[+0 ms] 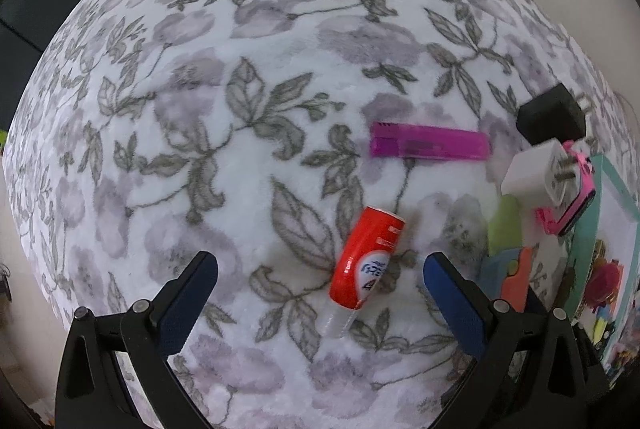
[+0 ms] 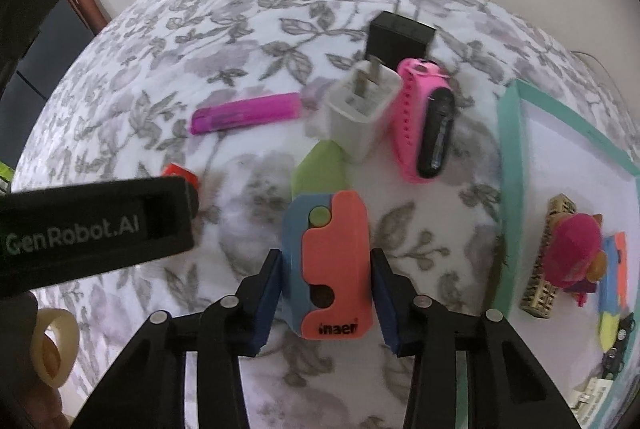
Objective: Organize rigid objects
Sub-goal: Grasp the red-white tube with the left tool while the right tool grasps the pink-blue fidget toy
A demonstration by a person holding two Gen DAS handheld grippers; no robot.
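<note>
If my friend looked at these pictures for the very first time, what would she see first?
Probably the orange-and-blue toy knife with its green blade, sitting right between the right gripper pads on the flowery blanket. Next, the red tube lying in front of the open left gripper, and the purple lighter just beyond it.
</note>
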